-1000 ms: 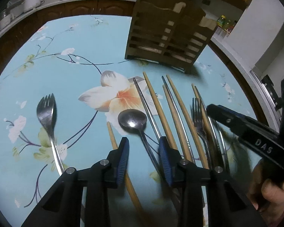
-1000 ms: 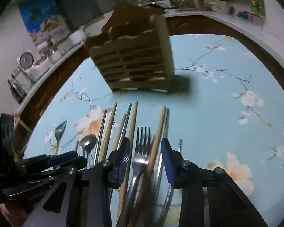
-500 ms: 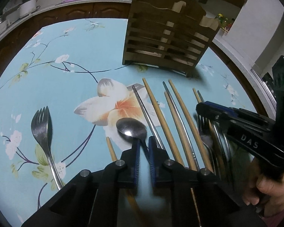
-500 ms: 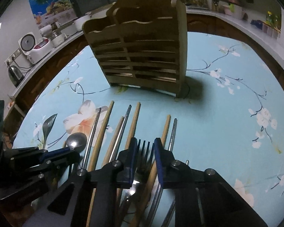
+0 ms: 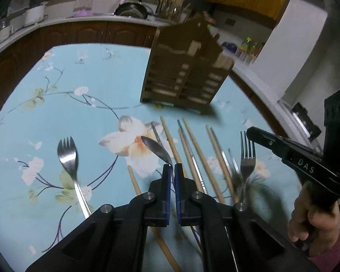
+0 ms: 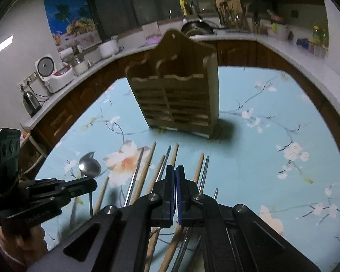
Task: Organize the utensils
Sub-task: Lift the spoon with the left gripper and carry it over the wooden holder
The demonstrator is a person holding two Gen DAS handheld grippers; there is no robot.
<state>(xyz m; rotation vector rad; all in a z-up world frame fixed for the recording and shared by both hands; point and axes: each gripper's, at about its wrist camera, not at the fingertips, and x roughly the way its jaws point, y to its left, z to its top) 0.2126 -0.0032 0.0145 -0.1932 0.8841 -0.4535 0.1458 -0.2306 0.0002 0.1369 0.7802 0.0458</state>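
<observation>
Left wrist view shows the left gripper (image 5: 172, 170) with its jaws pressed tight on the thin neck of a metal spoon (image 5: 156, 148). The spoon's bowl sticks up past the tips, tilted, above the blue flowered table (image 5: 56, 104). The right gripper (image 5: 251, 133) comes in from the side with a fork (image 5: 247, 154), tines up, at its tip. In the right wrist view the right gripper's (image 6: 175, 176) jaws are closed too, but the fork's handle between them is hard to see there, so the grip is likely, not sure.

Both things are metal, so they are stiff, light and smooth. A shiny handle can slip or swing if it is pinched near one end. A hold near the middle of the handle would keep it steady.

More sticks (image 5: 192, 145) and a second fork (image 5: 68, 158) lie flat on the table. The wooden holder (image 6: 174, 95) stands behind them, well apart from both grippers, and its top slots look like where they go.
</observation>
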